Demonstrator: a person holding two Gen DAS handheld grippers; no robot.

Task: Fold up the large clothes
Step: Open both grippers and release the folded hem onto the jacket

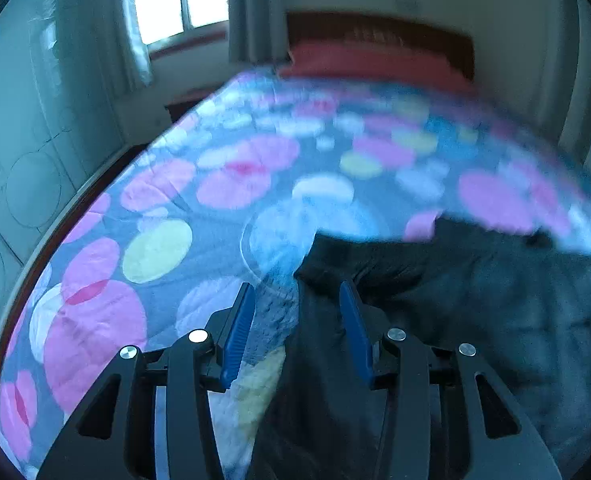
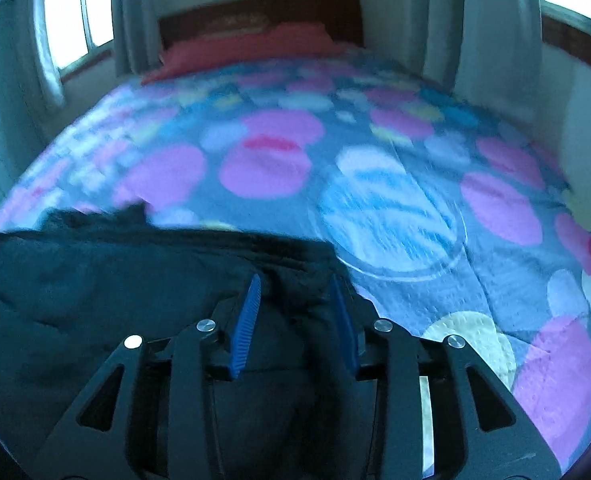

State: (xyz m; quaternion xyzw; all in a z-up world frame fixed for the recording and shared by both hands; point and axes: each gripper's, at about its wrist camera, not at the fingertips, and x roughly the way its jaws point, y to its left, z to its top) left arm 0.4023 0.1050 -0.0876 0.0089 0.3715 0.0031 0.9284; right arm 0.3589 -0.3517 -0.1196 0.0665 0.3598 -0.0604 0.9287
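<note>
Your right gripper point(image 2: 295, 292) hangs with its blue fingers point(image 2: 247, 320) spread apart over a dark garment point(image 2: 107, 292) lying at the near left edge of the bed point(image 2: 395, 208); a red pillow point(image 2: 247, 48) sits at the headboard point(image 2: 263, 12).

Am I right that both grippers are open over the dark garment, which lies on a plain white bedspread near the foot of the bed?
Not quite. The bedspread is not plain white: it is blue-grey with large pink, yellow and pale circles, as both wrist views show. The rest holds: the left gripper and right gripper are open over the dark garment.
</note>
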